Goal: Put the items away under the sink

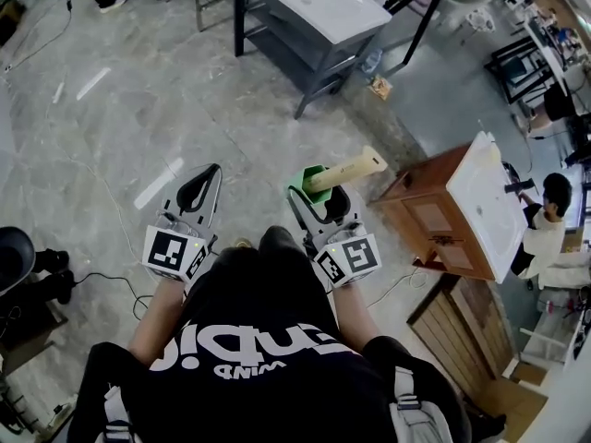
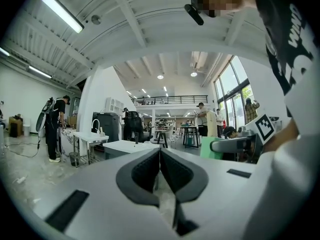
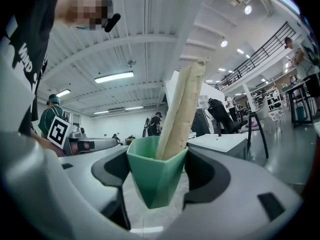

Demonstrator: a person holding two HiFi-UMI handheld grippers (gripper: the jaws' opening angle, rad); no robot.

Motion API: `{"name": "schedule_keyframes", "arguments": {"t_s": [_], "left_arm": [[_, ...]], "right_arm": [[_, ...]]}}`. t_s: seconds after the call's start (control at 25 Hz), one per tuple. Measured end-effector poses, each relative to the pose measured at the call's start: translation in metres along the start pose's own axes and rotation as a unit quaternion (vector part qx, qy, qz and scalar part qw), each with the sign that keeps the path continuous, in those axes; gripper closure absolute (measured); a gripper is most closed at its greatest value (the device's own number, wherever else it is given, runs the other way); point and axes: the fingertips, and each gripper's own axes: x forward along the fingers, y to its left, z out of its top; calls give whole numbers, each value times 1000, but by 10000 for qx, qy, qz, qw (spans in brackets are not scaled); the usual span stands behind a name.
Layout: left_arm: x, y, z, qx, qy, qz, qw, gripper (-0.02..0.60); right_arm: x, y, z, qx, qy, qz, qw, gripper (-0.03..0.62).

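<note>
My right gripper (image 1: 312, 190) is shut on a green cup (image 3: 156, 175) that holds a long cream-coloured roll (image 3: 181, 111); in the head view the green cup (image 1: 308, 179) and the roll (image 1: 345, 170) stick out toward the upper right. My left gripper (image 1: 199, 190) is held beside it, shut with nothing between its jaws, whose pads (image 2: 146, 170) meet in the left gripper view. A wooden sink cabinet (image 1: 434, 212) with a white basin top (image 1: 497, 205) stands off to the right, well apart from both grippers.
A grey table (image 1: 314, 15) with dark legs stands ahead. A person (image 1: 543, 224) is next to the sink cabinet. A wooden panel (image 1: 471, 326) lies on the floor at the right. A black stool (image 1: 13, 257) and cables sit at the left. Marble floor (image 1: 120, 109) spreads ahead.
</note>
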Motion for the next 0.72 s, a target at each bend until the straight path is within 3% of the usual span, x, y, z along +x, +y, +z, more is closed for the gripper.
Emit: {"name": "schedule_keyframes", "arguments": {"t_s": [0.72], "left_arm": [[89, 89, -11, -95, 46, -46, 9999, 561]], "right_arm": [[108, -59, -5, 4, 180, -204, 9996, 263]]}}
